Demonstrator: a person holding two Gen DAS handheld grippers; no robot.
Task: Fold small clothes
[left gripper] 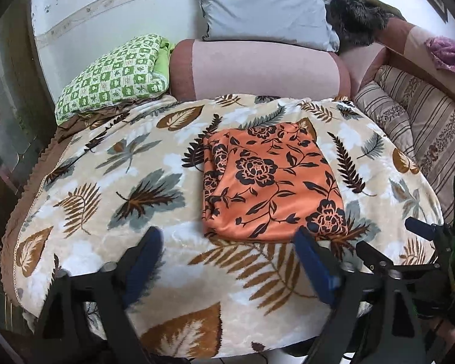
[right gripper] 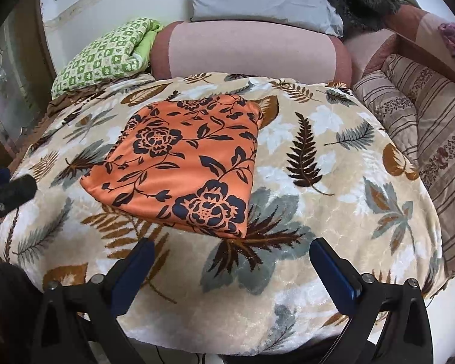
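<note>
An orange garment with a dark floral print (left gripper: 267,179) lies folded into a flat rectangle on the leaf-patterned blanket (left gripper: 106,188). It also shows in the right wrist view (right gripper: 185,163). My left gripper (left gripper: 227,242) is open and empty, just in front of the garment's near edge. My right gripper (right gripper: 232,254) is open and empty, just in front of the garment's near right corner. Part of the right gripper shows at the right edge of the left wrist view (left gripper: 421,230). Part of the left gripper shows at the left edge of the right wrist view (right gripper: 12,191).
Behind the blanket lie a pink bolster (left gripper: 257,69), a grey pillow (left gripper: 267,12) and a green checked folded cloth (left gripper: 115,75). Striped cushions (left gripper: 424,121) lie to the right. A dark furry item (left gripper: 358,18) and a purple cloth (left gripper: 449,54) sit at the back right.
</note>
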